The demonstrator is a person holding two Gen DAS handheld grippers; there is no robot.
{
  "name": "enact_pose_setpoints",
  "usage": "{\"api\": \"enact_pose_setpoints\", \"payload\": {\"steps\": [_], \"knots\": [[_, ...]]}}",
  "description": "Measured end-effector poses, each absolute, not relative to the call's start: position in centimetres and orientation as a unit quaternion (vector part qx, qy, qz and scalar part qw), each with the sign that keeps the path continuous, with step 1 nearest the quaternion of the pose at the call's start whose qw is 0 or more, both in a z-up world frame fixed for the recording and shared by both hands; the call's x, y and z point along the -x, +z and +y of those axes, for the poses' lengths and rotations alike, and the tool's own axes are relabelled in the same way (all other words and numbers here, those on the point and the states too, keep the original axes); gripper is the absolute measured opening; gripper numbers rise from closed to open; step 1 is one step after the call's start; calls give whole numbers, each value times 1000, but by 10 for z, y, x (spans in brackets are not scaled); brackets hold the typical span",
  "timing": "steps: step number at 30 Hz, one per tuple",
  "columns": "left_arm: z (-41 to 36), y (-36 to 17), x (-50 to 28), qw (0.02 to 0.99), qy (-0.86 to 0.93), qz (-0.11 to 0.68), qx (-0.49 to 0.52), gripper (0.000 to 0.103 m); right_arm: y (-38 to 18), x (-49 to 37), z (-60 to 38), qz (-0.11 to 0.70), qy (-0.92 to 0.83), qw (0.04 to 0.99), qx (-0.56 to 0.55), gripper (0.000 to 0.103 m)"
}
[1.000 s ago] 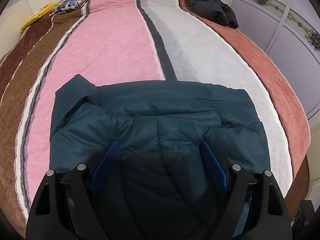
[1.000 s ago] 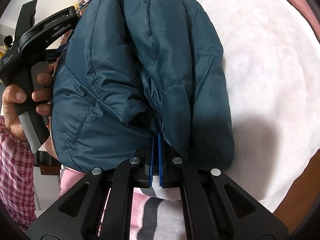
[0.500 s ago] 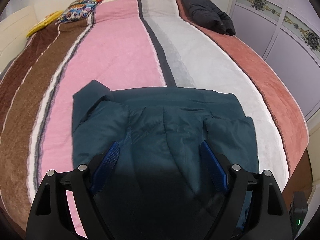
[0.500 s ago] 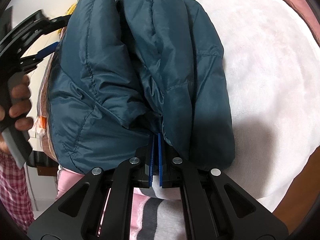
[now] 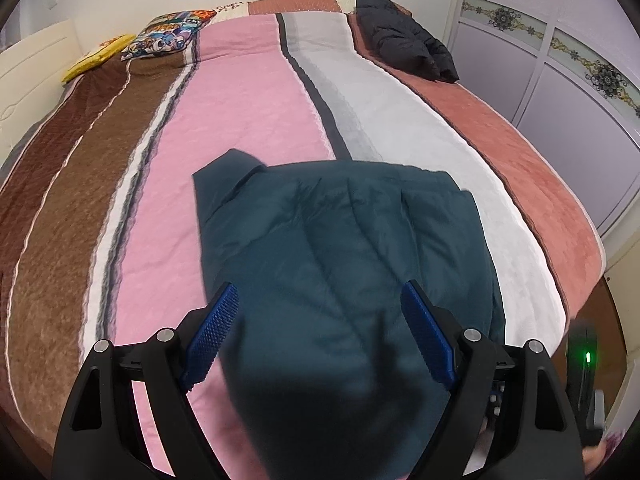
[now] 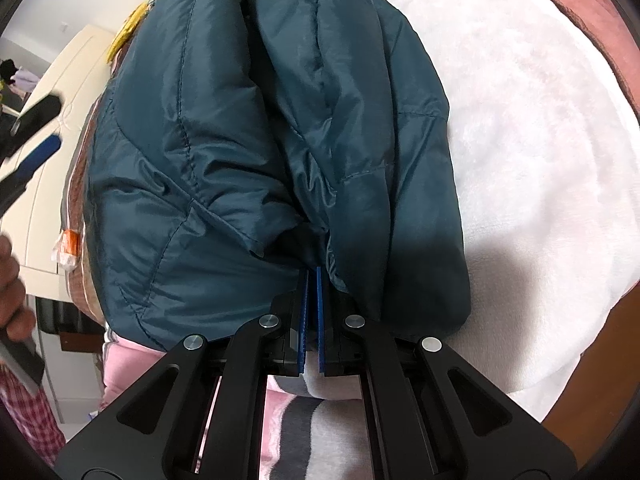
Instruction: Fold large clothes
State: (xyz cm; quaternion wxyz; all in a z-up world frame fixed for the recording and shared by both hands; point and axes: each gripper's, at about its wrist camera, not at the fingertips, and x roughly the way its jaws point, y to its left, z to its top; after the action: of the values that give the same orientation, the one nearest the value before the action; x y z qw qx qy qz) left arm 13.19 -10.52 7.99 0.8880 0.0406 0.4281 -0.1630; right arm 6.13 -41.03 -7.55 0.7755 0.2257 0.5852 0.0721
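**Clerk:** Bedroom, item one: wide bed under a quilted cover striped in brown, pink, grey, white and rust [image 5: 248,120]. What is lying on it?

**Keeper:** One dark teal padded jacket of glossy quilted fabric [image 5: 344,248], folded into a bundle and resting across the pink and white stripes at the near end. One black puffy garment [image 5: 404,52] is sitting well apart at the far corner.

**Clerk:** Tools?

**Keeper:** Left gripper [image 5: 320,340] is hovering above the bundle, jaws standing wide, holding nothing. Right gripper [image 6: 311,308] is lying low at the jacket's edge, blue pads nearly together, pinching a tuck of teal fabric.

**Clerk:** The relation that is mattering?

**Keeper:** From the right gripper, the jacket is running straight ahead, its long axis in line with the fingers. The right is nearer, already touching; the left is standing off, above and to the side.

**Clerk:** Judgement?

**Keeper:** Folding is looking nearly complete; the right's release is probably coming next.
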Motion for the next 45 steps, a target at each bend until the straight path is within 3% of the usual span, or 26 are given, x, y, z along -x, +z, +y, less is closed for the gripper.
{"api": "enact_pose_setpoints", "payload": {"steps": [13,23,26,28,30,33,36,45], "knots": [[-7,38,-83,856,-196,465,111,81,-73,-63,-407,585,59,777,-227,1],[-9,-11,-105,794,-241,514,217,83,-71,-59,-423,575,75,767,-276,8],[-14,-25,-112,787,-240,527,212,84,-56,-53,-434,558,91,770,-296,20],[-14,-29,-113,784,-246,527,218,85,-38,-47,-445,530,100,787,-300,48],[-15,-33,-116,778,-258,527,227,86,-15,-43,-461,491,82,816,-293,62],[-16,-36,-119,773,-268,527,233,89,-2,-53,-480,463,61,835,-290,74],[-18,-39,-122,765,-276,529,242,91,-13,-72,-488,473,61,827,-299,79],[-23,-48,-132,755,-302,531,239,96,-83,-121,-498,539,49,773,-330,79]]}}
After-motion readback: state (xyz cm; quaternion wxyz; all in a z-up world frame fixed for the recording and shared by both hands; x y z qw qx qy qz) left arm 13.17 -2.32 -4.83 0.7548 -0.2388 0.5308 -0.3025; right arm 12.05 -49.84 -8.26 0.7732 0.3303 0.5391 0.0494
